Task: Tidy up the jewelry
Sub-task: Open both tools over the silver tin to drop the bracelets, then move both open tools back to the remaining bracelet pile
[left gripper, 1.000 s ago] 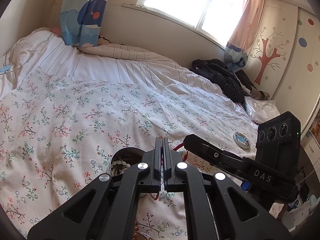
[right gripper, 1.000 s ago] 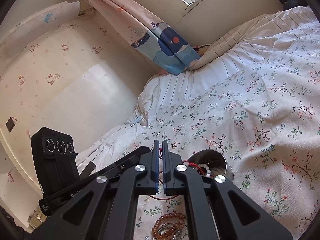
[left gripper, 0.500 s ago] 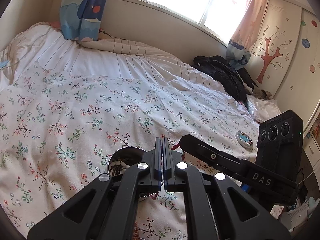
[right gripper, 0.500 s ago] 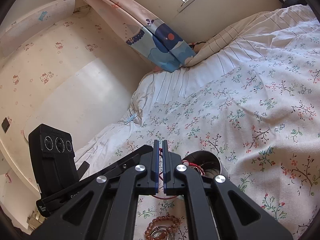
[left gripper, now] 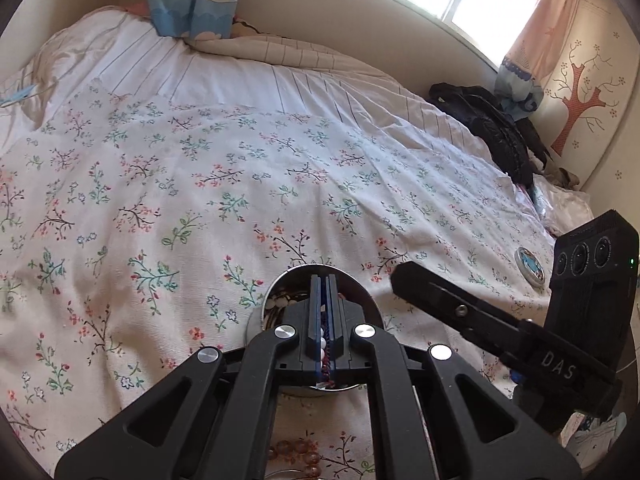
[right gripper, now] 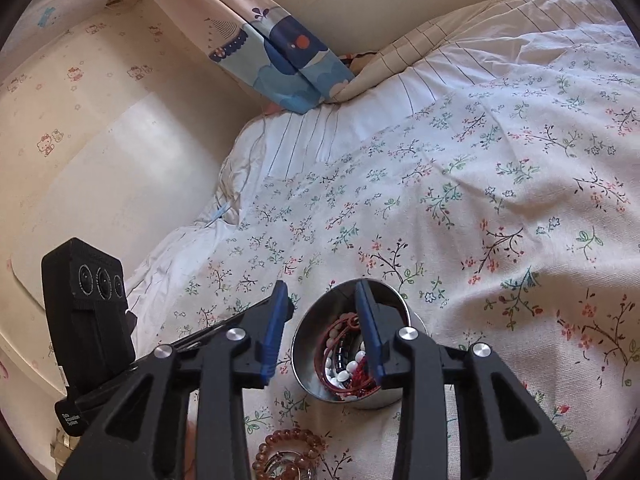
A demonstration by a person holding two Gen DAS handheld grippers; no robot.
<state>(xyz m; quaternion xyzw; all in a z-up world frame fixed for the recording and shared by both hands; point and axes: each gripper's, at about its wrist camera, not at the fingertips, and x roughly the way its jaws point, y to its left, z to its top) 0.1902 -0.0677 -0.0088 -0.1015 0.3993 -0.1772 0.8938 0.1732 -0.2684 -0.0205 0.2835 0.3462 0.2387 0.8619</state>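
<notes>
steel bowl (right gripper: 352, 344) on bed: holds red, white, dark bead strands, done | left tongs (left gripper: 325, 312) over bowl, clenched on beaded cord | right tongs (right gripper: 322, 320) opening, nothing gripped | amber bead bracelet (right gripper: 288, 454) just beside bowl, still to go

amber bead bracelet (right gripper: 289, 454) cut off below
</notes>
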